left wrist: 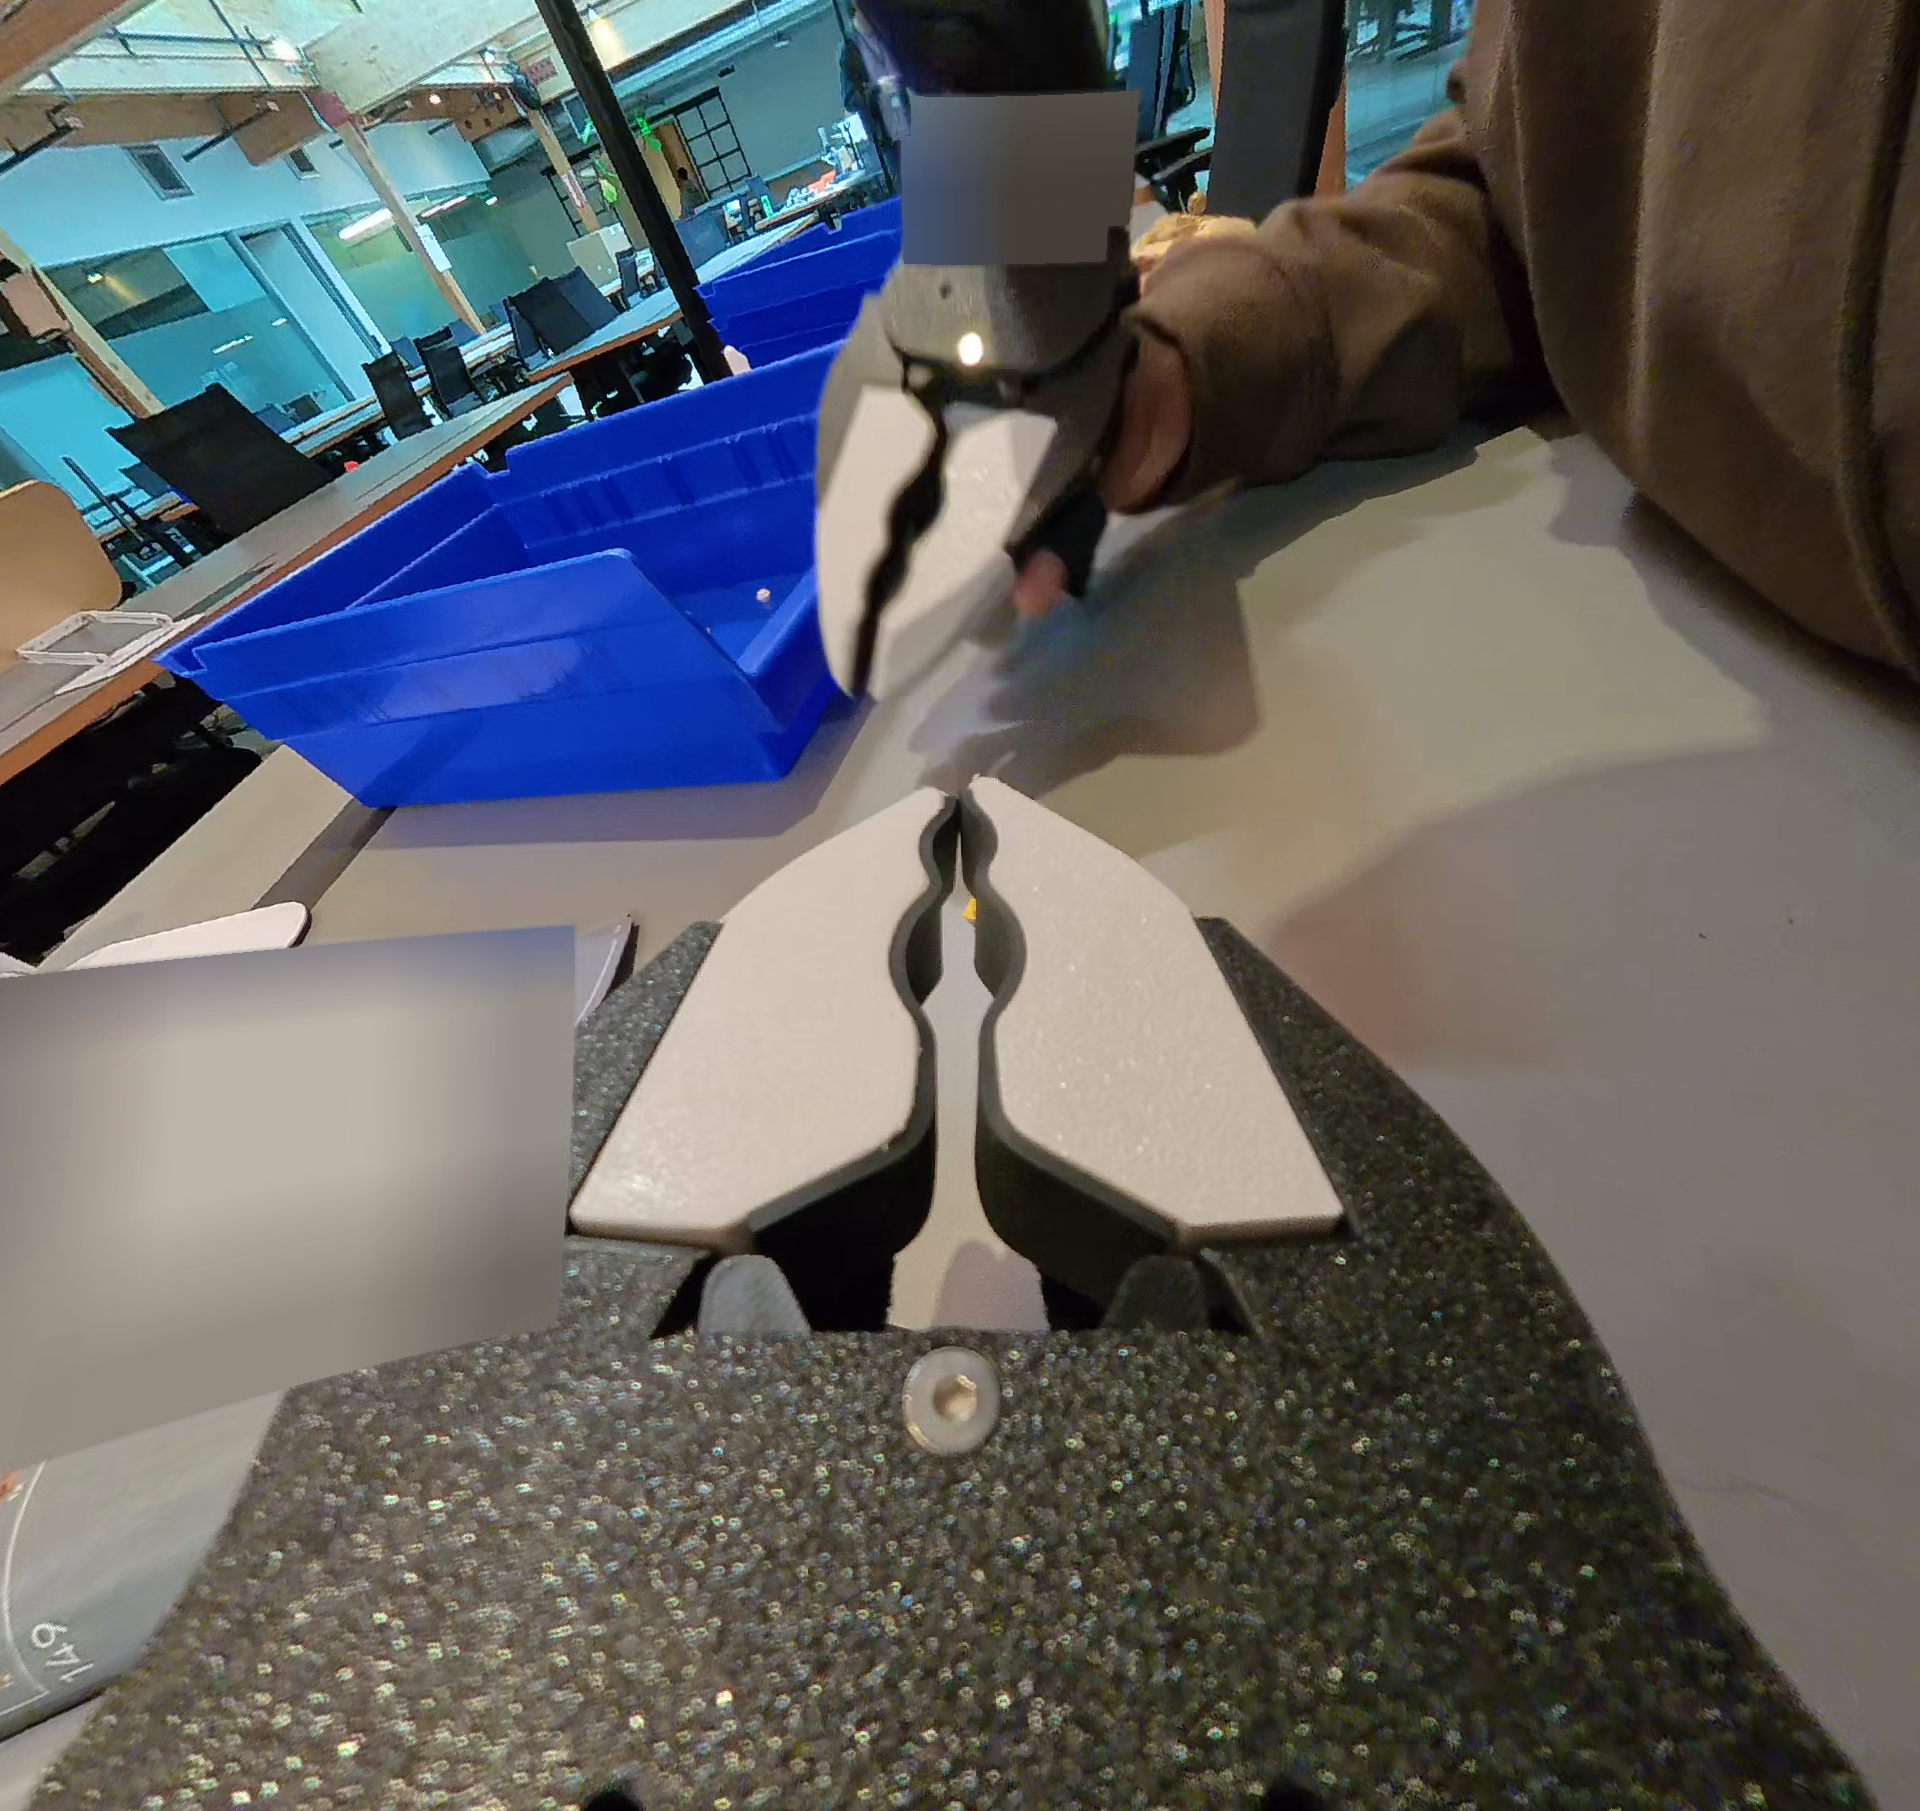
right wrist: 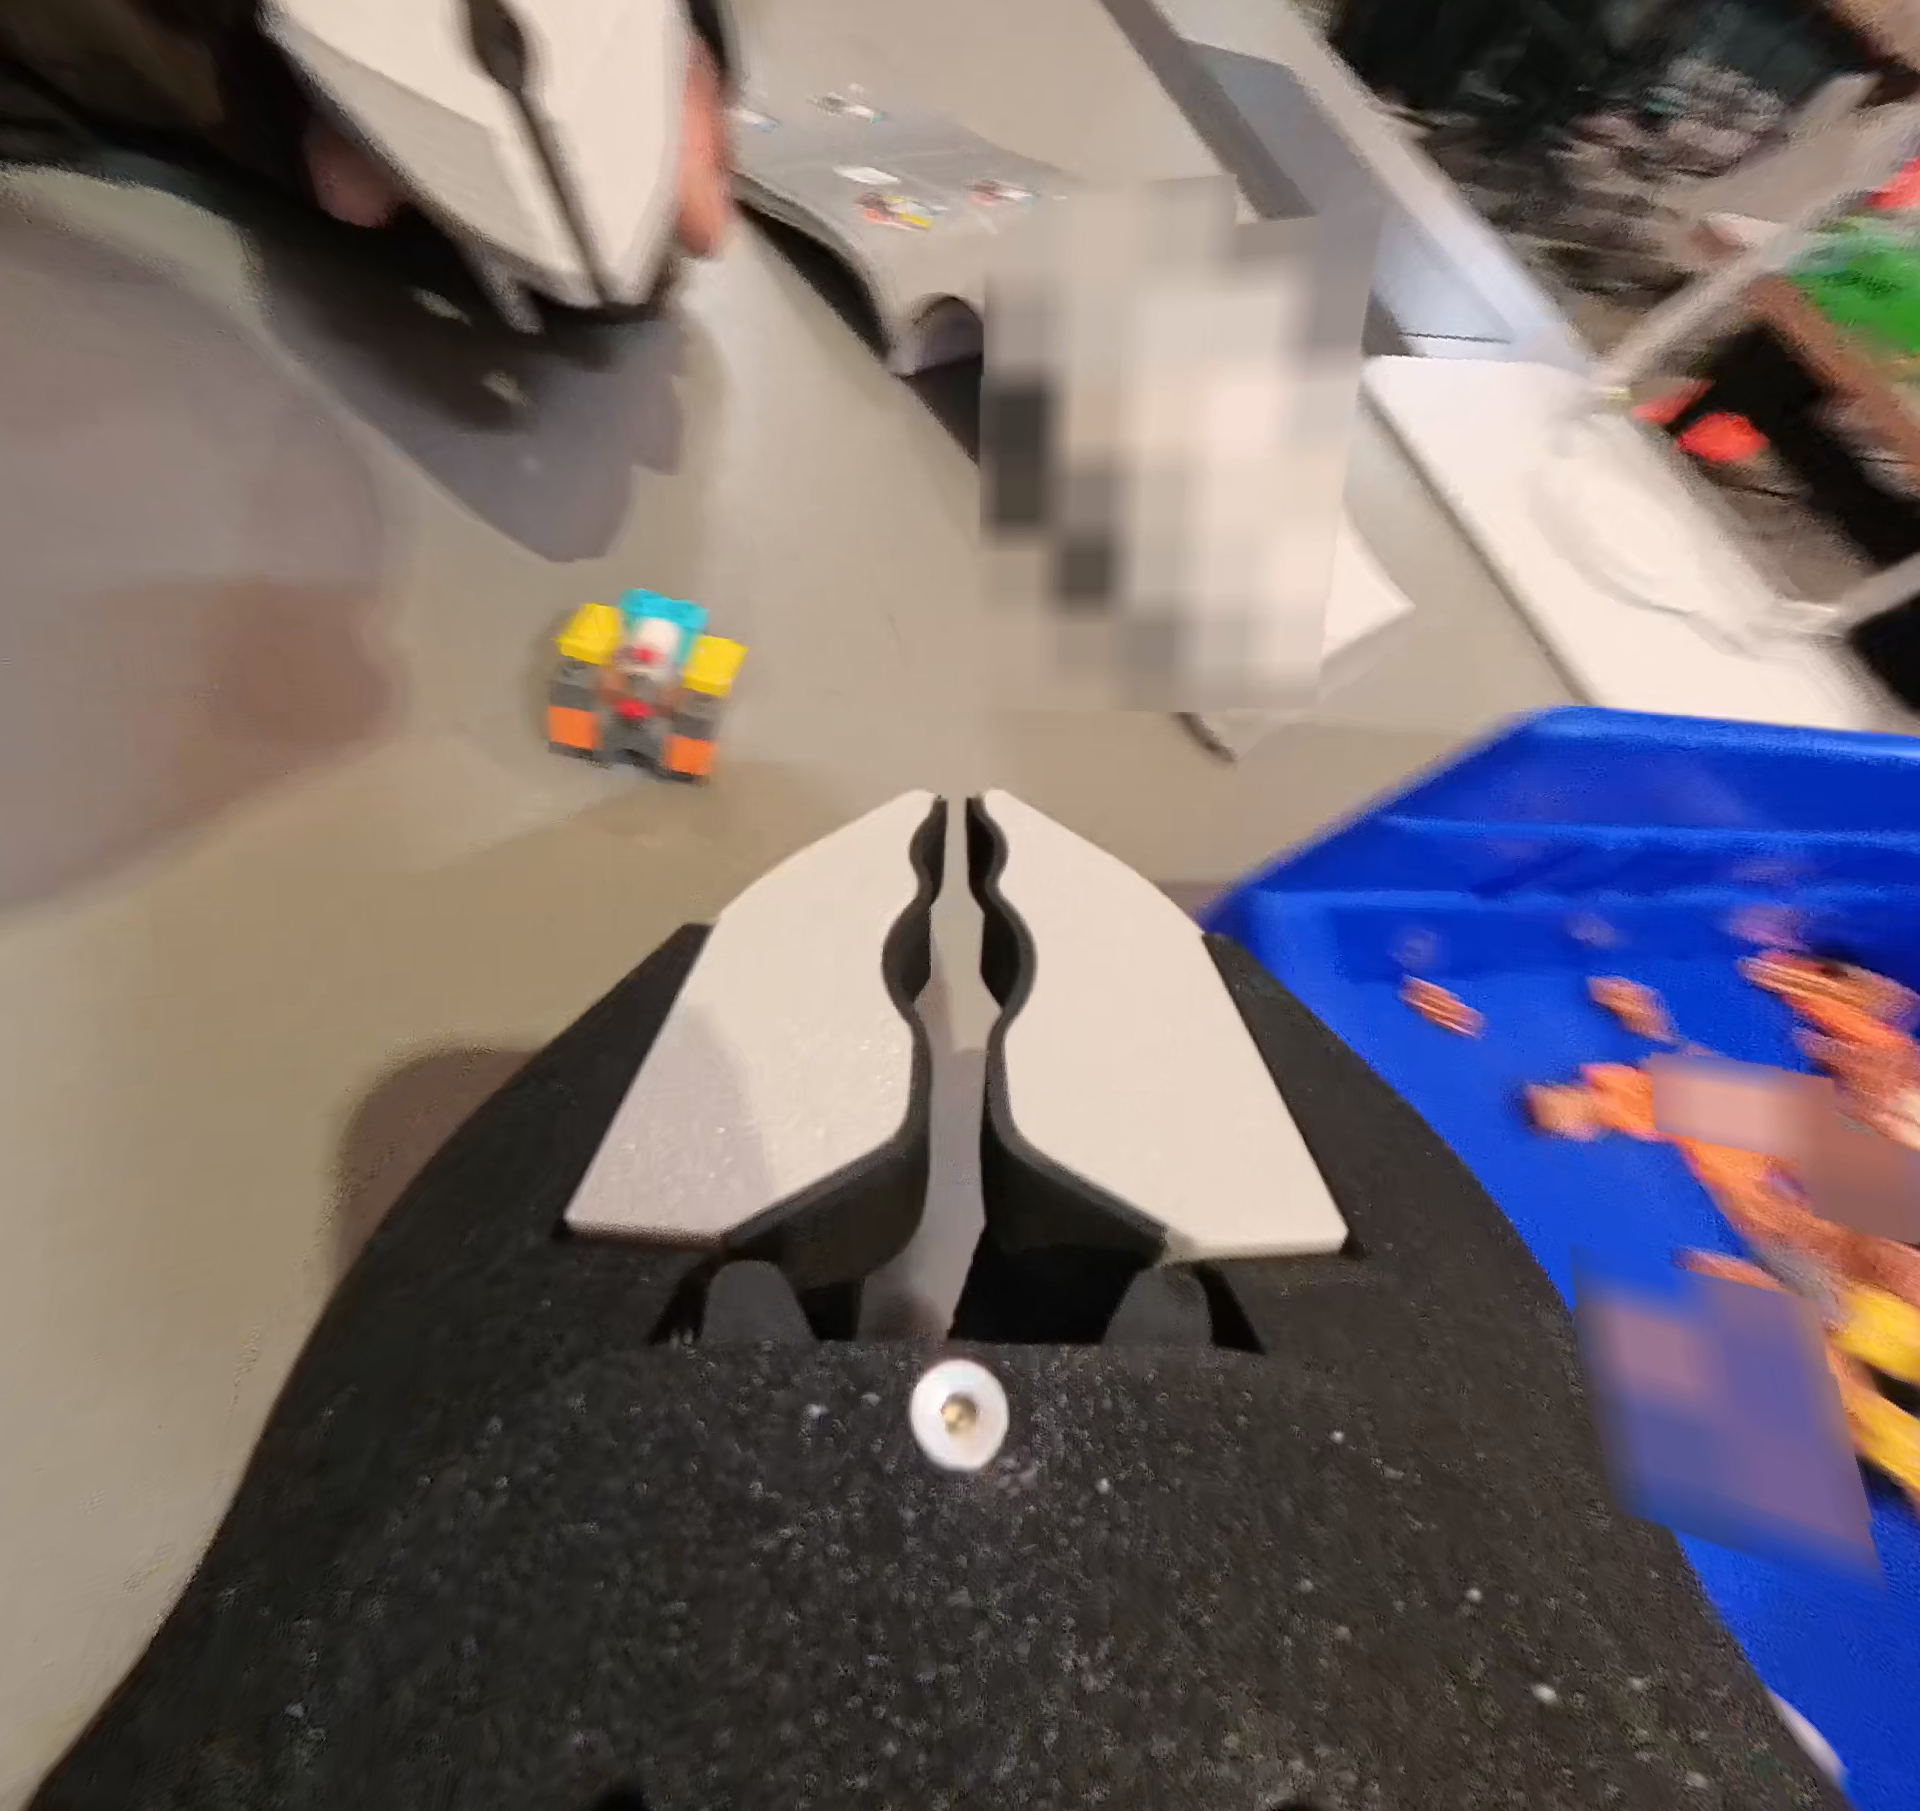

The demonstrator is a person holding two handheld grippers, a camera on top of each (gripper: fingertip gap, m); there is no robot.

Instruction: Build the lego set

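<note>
A small lego build [right wrist: 644, 686] with yellow, orange, grey and teal parts sits on the grey table [right wrist: 260, 930]. My right gripper [right wrist: 958, 800] is shut and empty, held a short way to the right of the build and apart from it. It also shows in the left wrist view [left wrist: 862, 681], shut, tips near the table. My left gripper [left wrist: 961, 795] is shut, and only a yellow speck [left wrist: 969, 911] shows through the gap between its fingers. In the right wrist view the left gripper [right wrist: 613, 296] hovers beyond the build.
A blue bin [right wrist: 1507, 826] holding several orange and yellow pieces stands right of my right gripper; in the left wrist view the bin [left wrist: 499, 701] is at the left. An open instruction booklet [right wrist: 935, 182] lies beyond the build. A person's brown sleeve [left wrist: 1351, 348] rests on the table. Spacing between my two grippers at the tips: around 10 centimetres.
</note>
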